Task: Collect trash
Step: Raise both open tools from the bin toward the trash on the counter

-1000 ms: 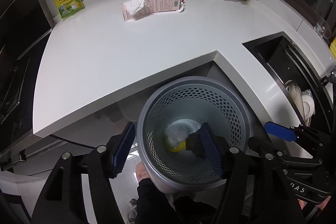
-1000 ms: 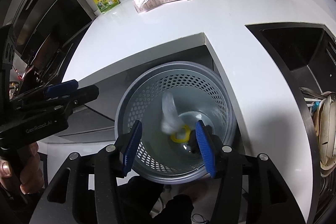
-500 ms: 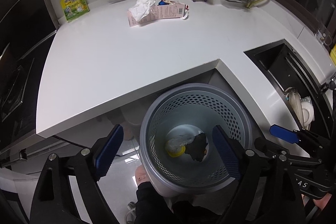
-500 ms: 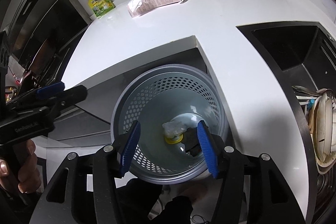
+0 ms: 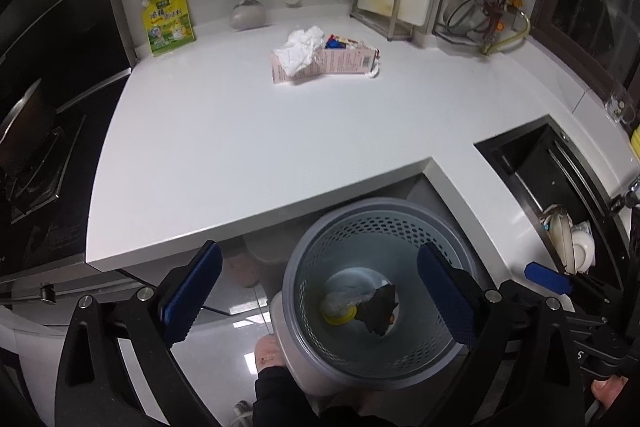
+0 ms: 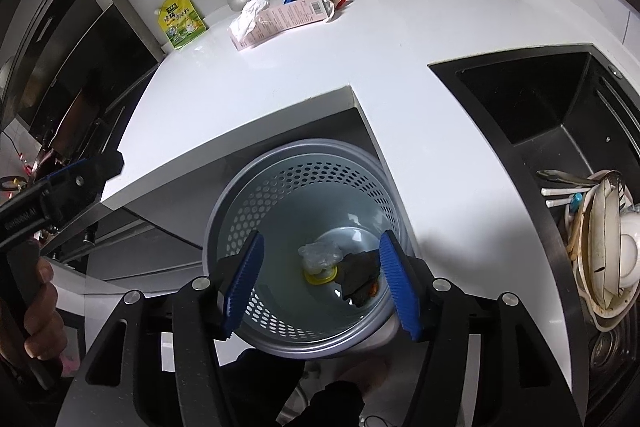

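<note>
A grey perforated trash basket (image 5: 304, 263) stands on the floor below the counter corner; it also shows in the right wrist view (image 6: 224, 211). Inside lie a crumpled clear bottle with a yellow cap (image 5: 340, 303) (image 6: 320, 259) and a dark scrap (image 5: 380, 311) (image 6: 358, 273). My left gripper (image 5: 320, 291) is open and empty above the basket. My right gripper (image 6: 322, 283) is open and empty over the basket. On the far counter lie a white crumpled tissue (image 5: 300, 49) (image 6: 250, 15) and a pink carton (image 5: 340, 63) (image 6: 286, 21).
A yellow-green pouch (image 5: 168, 21) (image 6: 182, 21) leans at the wall. A black stove (image 5: 36, 155) is left, a black sink (image 6: 532, 99) with dishes (image 6: 604, 243) right. A ladle (image 5: 246, 11), brush and rack (image 5: 380, 7) stand at the back wall.
My left gripper opened wide, dropped the dark scrap into the basket and rose. The bottle fell from the right gripper and settled on the basket bottom.
</note>
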`<control>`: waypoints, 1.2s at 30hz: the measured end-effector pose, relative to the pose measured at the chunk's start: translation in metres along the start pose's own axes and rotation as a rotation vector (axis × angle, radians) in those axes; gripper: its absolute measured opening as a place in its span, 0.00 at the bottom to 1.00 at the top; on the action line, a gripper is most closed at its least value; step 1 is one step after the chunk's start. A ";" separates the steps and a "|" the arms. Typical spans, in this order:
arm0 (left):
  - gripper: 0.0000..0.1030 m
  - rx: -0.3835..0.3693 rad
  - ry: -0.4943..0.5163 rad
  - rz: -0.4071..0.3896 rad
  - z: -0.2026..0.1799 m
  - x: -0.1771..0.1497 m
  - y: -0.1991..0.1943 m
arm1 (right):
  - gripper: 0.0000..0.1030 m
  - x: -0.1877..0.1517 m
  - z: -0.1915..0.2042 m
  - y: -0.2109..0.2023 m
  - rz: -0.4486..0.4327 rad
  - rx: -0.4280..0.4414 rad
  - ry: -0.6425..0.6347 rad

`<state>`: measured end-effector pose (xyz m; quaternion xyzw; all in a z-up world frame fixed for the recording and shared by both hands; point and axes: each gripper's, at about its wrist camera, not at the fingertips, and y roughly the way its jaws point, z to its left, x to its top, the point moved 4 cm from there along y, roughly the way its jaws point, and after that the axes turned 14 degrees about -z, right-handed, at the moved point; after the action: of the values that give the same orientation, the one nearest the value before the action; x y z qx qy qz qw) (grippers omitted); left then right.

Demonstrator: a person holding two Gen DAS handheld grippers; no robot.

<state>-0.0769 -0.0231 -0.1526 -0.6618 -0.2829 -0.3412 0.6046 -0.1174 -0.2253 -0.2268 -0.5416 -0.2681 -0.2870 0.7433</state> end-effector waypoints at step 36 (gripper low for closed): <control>0.94 0.061 -0.027 -0.165 0.061 0.131 0.077 | 0.59 0.126 0.046 0.043 -0.158 -0.040 -0.069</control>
<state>0.0700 0.0237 -0.0981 -0.6221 -0.3550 -0.3720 0.5904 -0.0036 -0.1877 -0.1532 -0.5429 -0.3295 -0.3311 0.6979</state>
